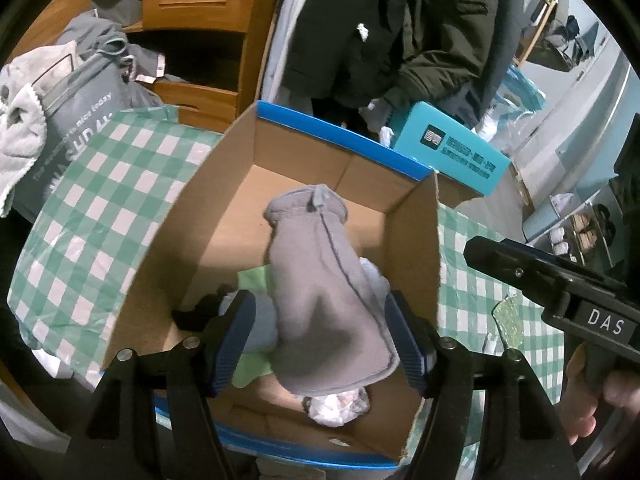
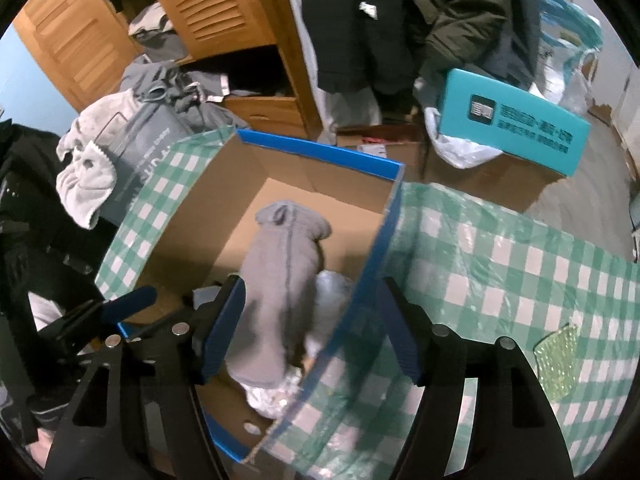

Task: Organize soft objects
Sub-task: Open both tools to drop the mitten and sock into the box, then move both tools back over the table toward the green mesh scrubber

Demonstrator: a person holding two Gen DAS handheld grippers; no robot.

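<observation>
Now both claws hang spread over the box, with the grey mitten lying loose inside it.

Largest first: the cardboard box (image 1: 224, 216) with its blue rim sits on the green checked cloth (image 1: 100, 200), and I look steeply down into it. The grey fleece mitten (image 1: 324, 280) lies lengthwise on a heap of soft bits, a green cloth (image 1: 252, 280) and crumpled white plastic (image 1: 340, 404), cuff at the far end. My left gripper (image 1: 320, 340) straddles its near end, jaws wide, pads not pressing. My right gripper (image 2: 308, 320) is spread too, one finger either side of the box's right wall. I judge the mitten light, limp and non-slippery; it would sag from any pinch, so I'd take the thick cuff or bunch the middle.
</observation>
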